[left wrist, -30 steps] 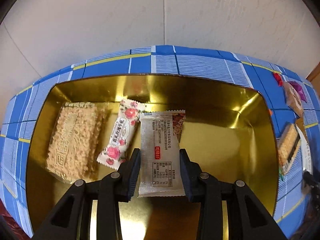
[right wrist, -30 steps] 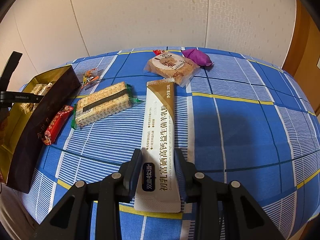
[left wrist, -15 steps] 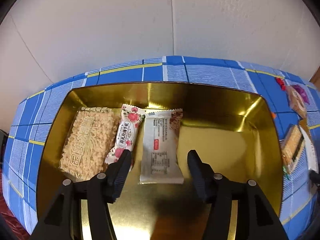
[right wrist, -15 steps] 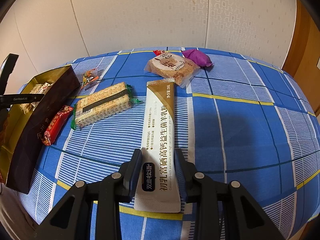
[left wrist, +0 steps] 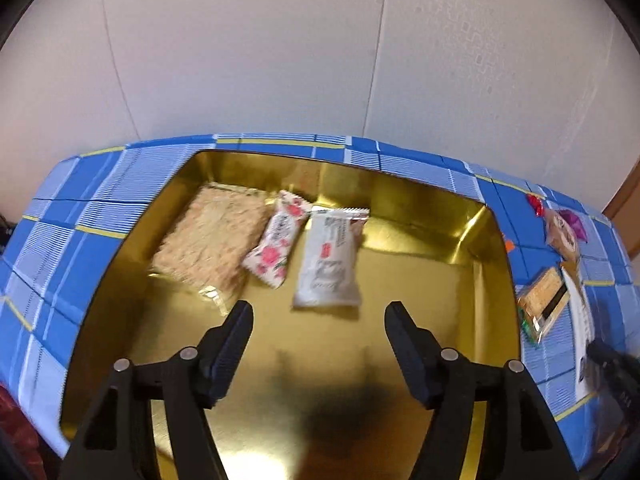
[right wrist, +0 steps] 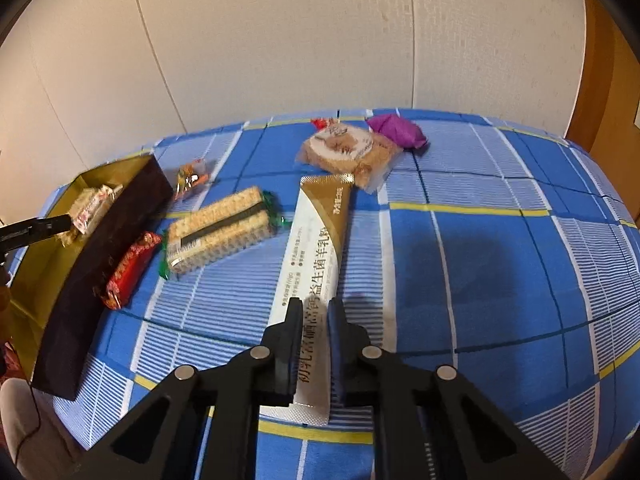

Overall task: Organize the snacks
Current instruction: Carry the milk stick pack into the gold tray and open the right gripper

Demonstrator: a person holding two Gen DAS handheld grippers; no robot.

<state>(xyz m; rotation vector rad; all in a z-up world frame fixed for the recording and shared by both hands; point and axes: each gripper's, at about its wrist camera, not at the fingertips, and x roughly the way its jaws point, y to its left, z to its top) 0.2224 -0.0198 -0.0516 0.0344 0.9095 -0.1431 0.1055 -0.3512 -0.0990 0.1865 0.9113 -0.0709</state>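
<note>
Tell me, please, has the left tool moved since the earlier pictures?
Yes. The left tool has opened and pulled back toward the gold box's near edge, away from the white rectangular snack packet lying there.

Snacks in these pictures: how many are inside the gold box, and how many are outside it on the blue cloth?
Inside the gold box: 3 (rice cracker pack, floral candy, white sachet).
On the blue cloth: 6, counting the milk powder stick gripped by the right gripper.
Total: 9.
</note>
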